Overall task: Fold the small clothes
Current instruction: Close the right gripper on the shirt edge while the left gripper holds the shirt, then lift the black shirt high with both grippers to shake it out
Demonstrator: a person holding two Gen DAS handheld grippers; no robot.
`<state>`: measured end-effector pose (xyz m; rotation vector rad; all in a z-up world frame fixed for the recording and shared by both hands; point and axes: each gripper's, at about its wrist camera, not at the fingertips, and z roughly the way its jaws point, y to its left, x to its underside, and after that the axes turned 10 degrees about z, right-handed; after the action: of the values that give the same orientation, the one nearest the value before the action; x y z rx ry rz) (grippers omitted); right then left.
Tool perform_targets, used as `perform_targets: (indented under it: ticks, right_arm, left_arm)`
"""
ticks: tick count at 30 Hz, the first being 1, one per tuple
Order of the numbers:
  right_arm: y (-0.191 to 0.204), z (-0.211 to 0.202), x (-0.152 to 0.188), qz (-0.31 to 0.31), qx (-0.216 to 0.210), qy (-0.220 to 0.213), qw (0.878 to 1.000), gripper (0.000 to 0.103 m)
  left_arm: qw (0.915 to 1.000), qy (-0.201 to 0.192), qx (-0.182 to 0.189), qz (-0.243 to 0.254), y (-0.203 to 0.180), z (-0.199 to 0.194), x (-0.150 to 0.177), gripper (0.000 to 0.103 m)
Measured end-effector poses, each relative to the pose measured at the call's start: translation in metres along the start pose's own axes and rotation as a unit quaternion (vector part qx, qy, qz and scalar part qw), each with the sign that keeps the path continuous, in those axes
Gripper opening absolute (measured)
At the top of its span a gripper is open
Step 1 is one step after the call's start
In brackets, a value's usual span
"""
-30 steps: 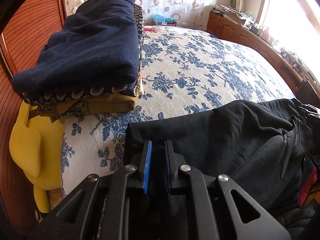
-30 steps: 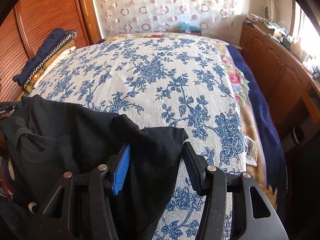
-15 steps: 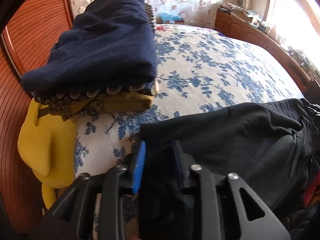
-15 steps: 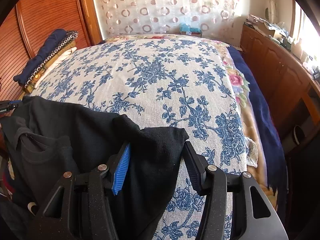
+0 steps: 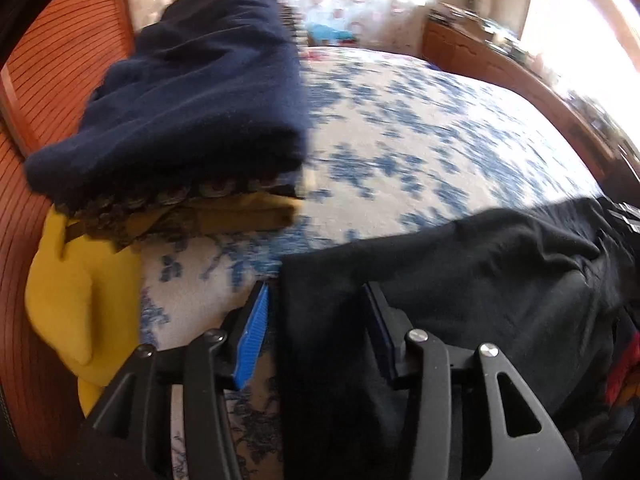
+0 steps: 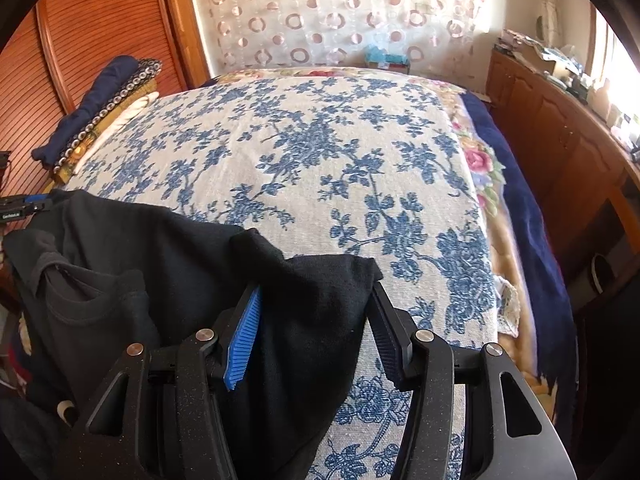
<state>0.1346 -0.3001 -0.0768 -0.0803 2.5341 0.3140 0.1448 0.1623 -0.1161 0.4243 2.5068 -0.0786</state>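
Where the bed (image 6: 360, 152) meets its near edge, one black garment (image 6: 168, 240) lies between the parted jaws of both hand-held grippers: left hand-held gripper (image 5: 316, 312), just opened; right hand-held gripper (image 6: 316, 312), unclamped.

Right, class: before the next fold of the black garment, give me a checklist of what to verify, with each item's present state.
1. Left hand-held gripper released: ok, jaws have just been opening, black garment between them, unpinched.
2. Right hand-held gripper free: ok, open around a corner.
3. Garment flat: not ok, bunched near the collar.
4. Bedspread ahead free for folding: ok.
5. Folded stack apart from garment: ok.
6. Garment's near edge: cannot tell, hidden.
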Motion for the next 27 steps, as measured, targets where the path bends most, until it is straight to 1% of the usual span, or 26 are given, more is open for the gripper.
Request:
perform_targets:
  ticks: [1, 2, 3, 4, 5, 6, 8, 9, 12, 15, 18, 20, 22, 23, 24, 26, 27]
  right_arm:
    - [0.000, 0.000, -0.001, -0.002, -0.011, 0.005, 1.000, 0.049]
    - [0.000, 0.001, -0.003, -0.004, -0.015, 0.008, 1.000, 0.044]
    - [0.000, 0.001, -0.005, -0.006, -0.016, 0.011, 1.000, 0.038]
    - [0.001, 0.002, -0.006, -0.010, -0.019, 0.016, 1.000, 0.034]
    - [0.002, 0.003, -0.009, -0.011, -0.034, 0.024, 0.999, 0.024]
    - [0.003, 0.004, -0.011, -0.011, -0.045, 0.030, 0.998, 0.018]
    - [0.007, 0.005, -0.012, -0.019, -0.050, 0.037, 0.998, 0.014]
    - [0.010, 0.005, -0.011, -0.026, -0.048, 0.037, 0.998, 0.012]
    - [0.020, 0.006, -0.010, -0.048, -0.036, 0.038, 0.997, 0.012]
    - [0.024, 0.008, -0.010, -0.056, -0.023, 0.037, 0.997, 0.012]
    - [0.022, 0.009, -0.010, -0.053, -0.022, 0.039, 0.998, 0.012]
    - [0.022, 0.009, -0.011, -0.051, -0.022, 0.039, 0.998, 0.011]
    - [0.022, 0.008, -0.010, -0.052, -0.024, 0.035, 0.998, 0.011]
    - [0.021, 0.007, -0.009, -0.052, -0.025, 0.032, 0.998, 0.008]
    - [0.021, 0.004, -0.009, -0.050, -0.029, 0.028, 0.998, 0.007]
    - [0.019, -0.005, -0.010, -0.043, -0.040, 0.015, 0.998, 0.006]
    - [0.019, -0.012, -0.010, -0.041, -0.045, 0.005, 0.998, 0.005]
  left_arm:
    - [0.9999, 0.000, 0.004, 0.011, -0.005, -0.001, 0.000, 0.031]
    - [0.9998, 0.001, 0.008, 0.016, -0.007, -0.002, -0.001, 0.022]
    - [0.9998, 0.003, 0.011, 0.018, -0.009, -0.003, -0.001, 0.017]
    - [0.9997, 0.005, 0.012, 0.021, -0.011, -0.004, -0.002, 0.015]
    - [0.9996, 0.007, 0.013, 0.023, -0.012, -0.005, -0.002, 0.014]
    - [0.9996, 0.008, 0.018, 0.022, -0.013, -0.007, -0.002, 0.014]
    - [0.9994, 0.014, 0.022, 0.023, -0.014, -0.008, -0.002, 0.014]
    - [0.9991, 0.025, 0.024, 0.025, -0.015, -0.007, -0.003, 0.014]
    - [0.9985, 0.039, 0.024, 0.030, -0.017, -0.006, -0.008, 0.015]
    - [0.9970, 0.063, 0.039, 0.025, -0.012, -0.001, -0.019, 0.015]
    - [0.9938, 0.086, 0.054, 0.046, -0.010, 0.003, -0.027, 0.015]
    - [0.9924, 0.091, 0.061, 0.054, -0.009, 0.004, -0.030, 0.015]
    - [0.9922, 0.088, 0.061, 0.064, -0.011, 0.005, -0.032, 0.015]
    - [0.9925, 0.083, 0.057, 0.069, -0.013, 0.004, -0.032, 0.014]
    - [0.9933, 0.075, 0.052, 0.070, -0.011, 0.003, -0.031, 0.009]
    - [0.9964, 0.046, 0.038, 0.060, -0.013, -0.008, -0.029, 0.008]
    - [0.9976, 0.023, 0.036, 0.054, -0.014, -0.019, -0.028, 0.007]
